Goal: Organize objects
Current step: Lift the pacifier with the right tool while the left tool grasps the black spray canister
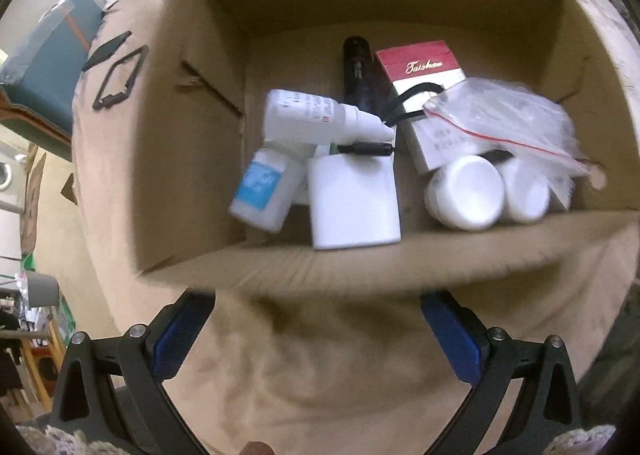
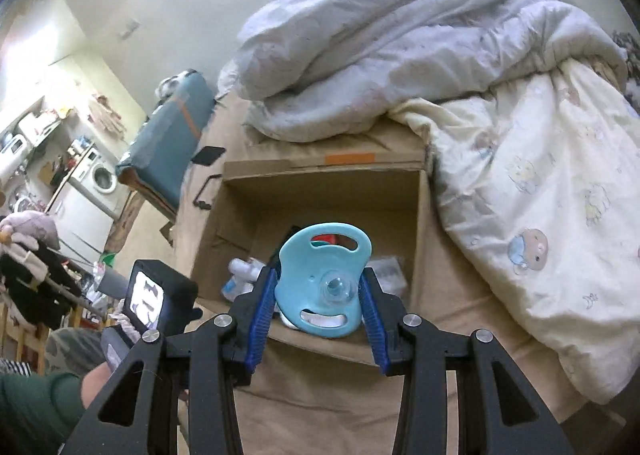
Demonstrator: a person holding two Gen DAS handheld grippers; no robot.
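On my left wrist view, the left gripper (image 1: 316, 339) hangs over the tan bedcover (image 1: 320, 383) just short of the open brown cardboard box (image 1: 192, 135); its blue-padded jaws stand wide apart with nothing between them. Inside the box I note a white dropper bottle (image 1: 316, 115) lying across a white bottle with a blue label (image 1: 262, 187), a flat white rectangular case (image 1: 354, 203), a black cylindrical tube (image 1: 358, 71), a red-and-white carton (image 1: 424, 71), a clear zip bag with a red seal line (image 1: 504, 111), and two white round-capped jars (image 1: 466, 193) side by side at the near wall. On my right wrist view, the right gripper (image 2: 320, 287) is closed on a light blue plastic pacifier (image 2: 324, 279), its pads pressing the shield from both sides, held above the near edge of the same box. A rumpled grey-white quilt (image 2: 400, 55) lies behind the box and a cream printed blanket (image 2: 540, 215) to its right. The other handheld unit (image 2: 156, 295) shows at lower left.
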